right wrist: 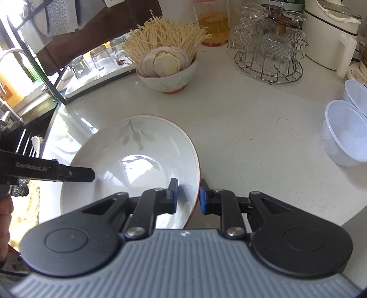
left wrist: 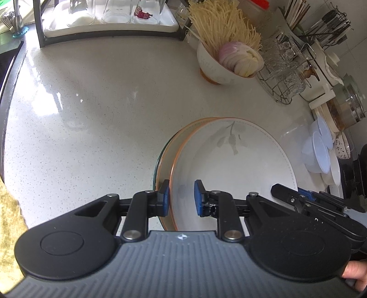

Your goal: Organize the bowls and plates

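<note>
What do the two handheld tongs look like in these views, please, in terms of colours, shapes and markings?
Both the left tongs and the right tongs have black linkage arms with silver pivot screws, blue pads on the fingertips, round black side housings and a ribbed grey body. The left one, seen side-on from the right wrist, bears white "GenRobot.AI" lettering.

The plate (left wrist: 229,165) near edge is hidden behind the left gripper (left wrist: 181,198) body. A second dish (left wrist: 164,158) beneath shows only a rim sliver. The glasses (left wrist: 114,11) are cut off by the top edge. The right gripper (right wrist: 188,196) hides the plate's near rim.
</note>
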### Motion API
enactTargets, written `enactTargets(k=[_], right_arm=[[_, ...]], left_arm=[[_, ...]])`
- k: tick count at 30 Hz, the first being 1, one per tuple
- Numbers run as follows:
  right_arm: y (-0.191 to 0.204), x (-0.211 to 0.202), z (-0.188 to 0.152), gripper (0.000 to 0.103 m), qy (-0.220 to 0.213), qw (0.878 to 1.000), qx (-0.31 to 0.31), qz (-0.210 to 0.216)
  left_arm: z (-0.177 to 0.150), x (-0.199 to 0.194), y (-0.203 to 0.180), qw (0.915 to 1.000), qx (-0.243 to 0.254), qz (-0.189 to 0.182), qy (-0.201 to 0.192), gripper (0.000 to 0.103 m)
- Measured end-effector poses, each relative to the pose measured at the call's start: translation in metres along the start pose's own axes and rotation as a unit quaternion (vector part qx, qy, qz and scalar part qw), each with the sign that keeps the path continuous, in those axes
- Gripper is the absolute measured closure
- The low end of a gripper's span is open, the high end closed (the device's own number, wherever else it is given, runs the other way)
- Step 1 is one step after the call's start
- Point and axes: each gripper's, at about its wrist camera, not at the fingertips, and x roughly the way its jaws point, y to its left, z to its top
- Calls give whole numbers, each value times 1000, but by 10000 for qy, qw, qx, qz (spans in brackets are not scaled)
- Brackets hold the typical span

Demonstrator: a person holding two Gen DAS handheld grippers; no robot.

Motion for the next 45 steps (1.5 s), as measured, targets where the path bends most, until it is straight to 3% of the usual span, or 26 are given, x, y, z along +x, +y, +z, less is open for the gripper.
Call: enactTargets(k=[12, 18, 23, 36, 45], right_arm=[[4, 14, -3, 79, 65, 9998, 52, -163], [-3, 3, -1, 79, -188, 9991, 361, -68], [-8, -10, -1, 79, -391, 9978, 531, 17], [-23, -89, -2, 79, -1329, 9891, 608, 180], [-39, -145, -14, 79, -1869, 9800, 656, 172]], left_arm=[[9, -5, -3, 9999, 87, 58, -39, 76], [9, -17, -10, 9995, 213, 223, -106, 58], [7, -32, -15, 9984, 372, 318, -291, 55], [-4, -95, -80, 9880, 940, 185, -1212, 55], [-29, -125, -126, 9818, 1120, -39, -1534, 55]])
